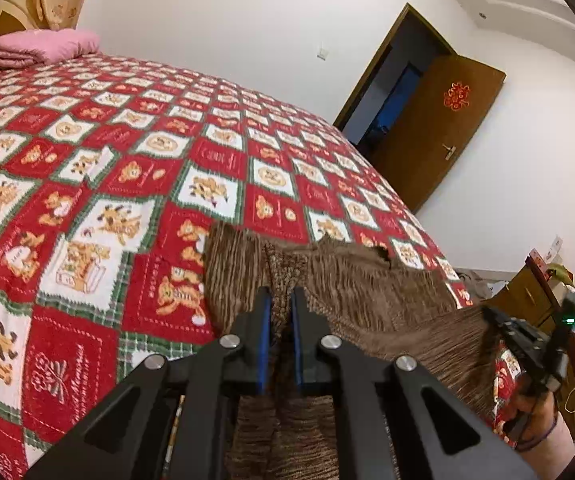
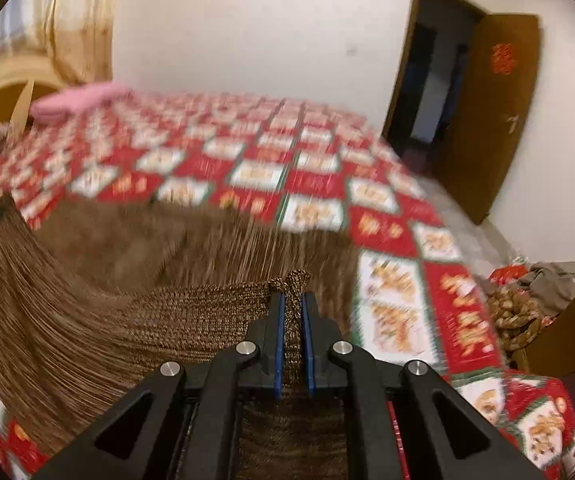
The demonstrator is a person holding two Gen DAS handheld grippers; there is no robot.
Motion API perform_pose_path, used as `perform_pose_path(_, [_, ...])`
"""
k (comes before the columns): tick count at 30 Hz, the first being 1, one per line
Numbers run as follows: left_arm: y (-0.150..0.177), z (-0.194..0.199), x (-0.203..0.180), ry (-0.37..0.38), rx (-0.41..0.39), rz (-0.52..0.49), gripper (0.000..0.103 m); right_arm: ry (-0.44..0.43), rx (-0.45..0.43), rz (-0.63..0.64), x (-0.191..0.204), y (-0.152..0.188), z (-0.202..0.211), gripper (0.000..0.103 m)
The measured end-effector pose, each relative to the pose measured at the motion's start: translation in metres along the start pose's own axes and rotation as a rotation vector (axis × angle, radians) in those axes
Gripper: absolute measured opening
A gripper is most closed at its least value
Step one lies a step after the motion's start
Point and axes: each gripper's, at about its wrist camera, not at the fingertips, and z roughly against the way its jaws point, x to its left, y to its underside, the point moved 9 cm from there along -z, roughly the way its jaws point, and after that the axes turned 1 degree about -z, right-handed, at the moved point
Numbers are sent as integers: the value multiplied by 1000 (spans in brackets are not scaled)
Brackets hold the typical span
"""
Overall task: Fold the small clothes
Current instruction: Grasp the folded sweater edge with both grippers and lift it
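Observation:
A brown ribbed knit garment (image 1: 367, 280) (image 2: 127, 280) lies near the front edge of the bed, on a red, white and green patterned cover (image 1: 127, 160) (image 2: 287, 160). My left gripper (image 1: 280, 294) is shut on a bunched fold of the knit, which runs up between its blue pads. My right gripper (image 2: 293, 298) is shut on another edge of the same garment, and a tuft sticks out past its tips. In the left wrist view the right gripper (image 1: 527, 332) holds that edge at the far right, with a hand below it. The cloth stretches between the two grippers. The right wrist view is blurred.
A folded pink blanket (image 1: 43, 46) (image 2: 79, 100) lies at the head of the bed by a curtain. A brown door (image 1: 439, 128) (image 2: 491, 112) stands open beyond the bed. Loose clothes and red bags (image 2: 527, 300) lie on the floor at the right.

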Motion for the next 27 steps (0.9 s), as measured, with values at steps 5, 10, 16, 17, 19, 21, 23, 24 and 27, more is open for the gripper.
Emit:
perform_pose_path(5, [-17,-4,-3,-6,-15,-2,10,89,-106,-35,-15,-37,17,7])
perform_pose_path(10, [-38,-17,-1,-20,-28,-7,10,109,-103,-59,-24,-57,-7,7])
perform_pose_path(16, [-63,-39,3,-52,-45,-10,10,144,-88,-49,-27,-68,-41,7])
perform_pose_path(17, [-66,-44,5,-59,-44,-8,10,149,-85,-49,-28,-68,-48,7])
perform_pose_path(19, [-68,-54,7,-74,-39,-8,10,147,-77,-53,-28,-69,-56,7])
perform_pose_path(21, [-69,-66,11,-89,-28,-6,10,154,-75,-56,-29,-70,-64,7])
perform_pose_path(23, [-69,-74,12,-100,-19,-7,10,160,-75,-57,-29,-70,-71,7])
perform_pose_path(24, [-69,-80,12,-109,-14,-11,10,162,-72,-58,-30,-69,-74,7])
perform_pose_path(27, [-70,-90,15,-135,-3,-18,10,163,-61,-58,-31,-68,-85,7])
